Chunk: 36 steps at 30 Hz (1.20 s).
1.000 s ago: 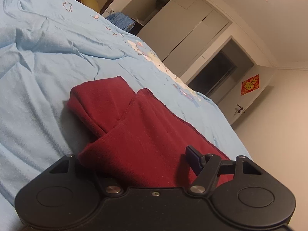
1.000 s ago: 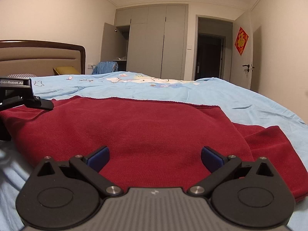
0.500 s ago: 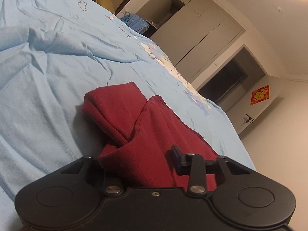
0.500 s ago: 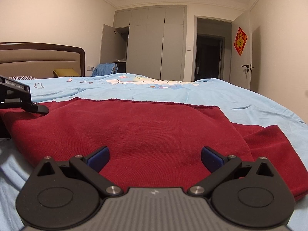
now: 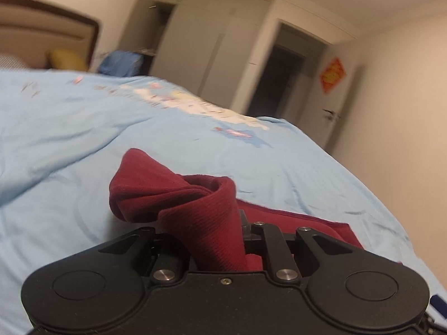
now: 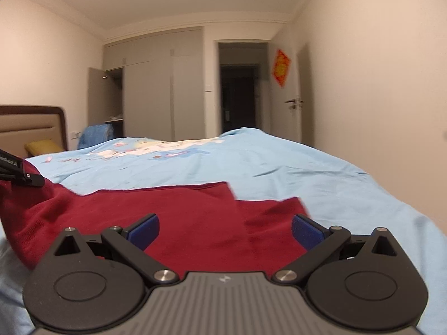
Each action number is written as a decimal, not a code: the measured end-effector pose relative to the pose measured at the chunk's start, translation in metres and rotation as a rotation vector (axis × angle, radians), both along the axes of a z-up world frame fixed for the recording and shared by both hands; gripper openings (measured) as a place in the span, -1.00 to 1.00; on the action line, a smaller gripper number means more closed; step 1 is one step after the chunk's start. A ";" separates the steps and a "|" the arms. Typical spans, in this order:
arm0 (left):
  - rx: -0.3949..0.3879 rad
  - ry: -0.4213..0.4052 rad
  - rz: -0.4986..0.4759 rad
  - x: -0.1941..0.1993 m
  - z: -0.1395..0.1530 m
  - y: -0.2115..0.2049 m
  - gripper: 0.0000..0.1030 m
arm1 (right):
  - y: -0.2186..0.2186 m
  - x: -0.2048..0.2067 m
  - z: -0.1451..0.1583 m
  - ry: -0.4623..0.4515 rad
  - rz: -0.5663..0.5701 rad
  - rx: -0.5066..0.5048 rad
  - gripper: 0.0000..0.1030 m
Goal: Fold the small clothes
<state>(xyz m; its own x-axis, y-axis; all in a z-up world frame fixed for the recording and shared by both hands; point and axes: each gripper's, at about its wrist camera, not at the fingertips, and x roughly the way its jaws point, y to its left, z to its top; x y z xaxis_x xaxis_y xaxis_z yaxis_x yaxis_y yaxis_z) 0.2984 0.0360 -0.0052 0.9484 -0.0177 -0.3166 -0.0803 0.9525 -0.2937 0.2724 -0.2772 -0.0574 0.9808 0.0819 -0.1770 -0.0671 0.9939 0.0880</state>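
A dark red knit garment lies spread on the light blue bedsheet. My left gripper is shut on the garment's left edge, and a bunched fold of red cloth rises between its fingers, lifted off the sheet. In the right wrist view the left gripper shows at the far left edge, pinching that raised corner. My right gripper hovers open above the garment's near edge, blue pads wide apart with nothing between them.
A brown headboard and yellow pillow stand at the left. Grey wardrobes, a dark doorway and a white door with a red ornament line the far wall. Blue cloth sits beside the bed.
My left gripper has shut on the garment's edge and lifted it, swinging to face across the bed. The right gripper rose and tilted up, still open; the garment's left side is pulled up.
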 end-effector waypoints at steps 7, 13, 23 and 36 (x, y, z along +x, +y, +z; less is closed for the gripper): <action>0.225 -0.021 -0.285 0.009 0.024 -0.073 -0.71 | -0.054 -0.010 0.011 0.009 -0.187 0.089 1.00; 0.322 0.018 -0.494 0.002 0.007 -0.132 -0.71 | -0.080 -0.015 0.014 0.013 -0.261 0.092 1.00; 0.335 0.081 -0.523 -0.006 -0.022 -0.142 -0.40 | -0.083 -0.013 0.005 0.065 -0.268 0.088 1.00; 0.384 -0.007 -0.529 -0.053 -0.018 -0.142 0.13 | -0.076 0.017 0.017 0.160 0.026 0.219 1.00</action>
